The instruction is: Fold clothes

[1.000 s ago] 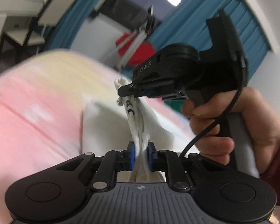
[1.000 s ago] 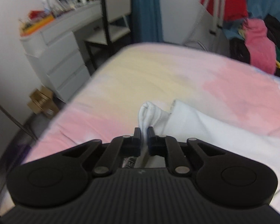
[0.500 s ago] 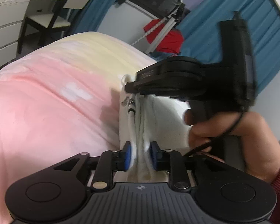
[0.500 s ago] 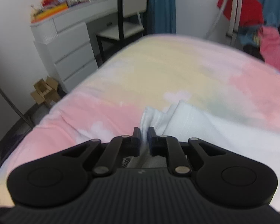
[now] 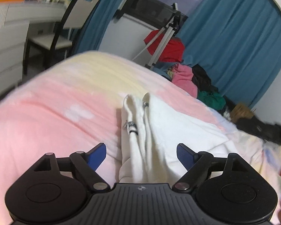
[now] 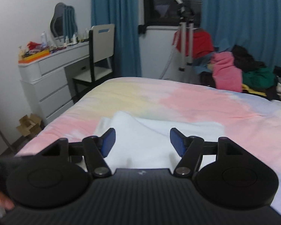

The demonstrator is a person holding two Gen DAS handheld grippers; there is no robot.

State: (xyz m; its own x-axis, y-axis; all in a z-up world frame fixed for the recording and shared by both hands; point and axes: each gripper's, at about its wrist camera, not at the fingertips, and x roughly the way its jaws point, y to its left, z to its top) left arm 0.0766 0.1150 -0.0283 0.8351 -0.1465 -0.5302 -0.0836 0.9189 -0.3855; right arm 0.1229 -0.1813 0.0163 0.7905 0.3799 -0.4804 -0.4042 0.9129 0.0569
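Both hand-held grippers stand released over a white garment that lies on a bed. Seen from the left wrist view, the left gripper [image 5: 141, 154] fills the bottom of the frame with its blue pads [image 5: 97, 154] spread wide; its jaws have just been opening, and the white garment [image 5: 140, 131] runs up between them from the bottom centre without either pad pressing on it. A drawstring tip with dark bands [image 5: 132, 127] lies on the cloth in the middle of the frame, and the folded body of the garment spreads off to the right. The pink and yellow bedcover [image 5: 46, 112] takes up the left and centre. At the upper left stand a white dresser [image 5: 7, 43] and a chair [image 5: 65, 28]; at the upper right a heap of clothes [image 5: 187, 75] lies before blue curtains [image 5: 234, 37]. From the right wrist view, the right gripper [image 6: 142, 142] sits across the bottom, and its jaws too have just been opening; the garment [image 6: 144, 131] lies flat on the bedcover [image 6: 196, 103] in the lower centre, showing in the gap between the blue pads [image 6: 107, 142], with neither pad touching it as far as the view shows. A fingertip of the person's hand [image 6: 1, 204] shows at the lower left edge. The dresser [image 6: 46, 78] stands at the left, the chair [image 6: 97, 56] just right of it, and the clothes heap [image 6: 243, 71] at the right.
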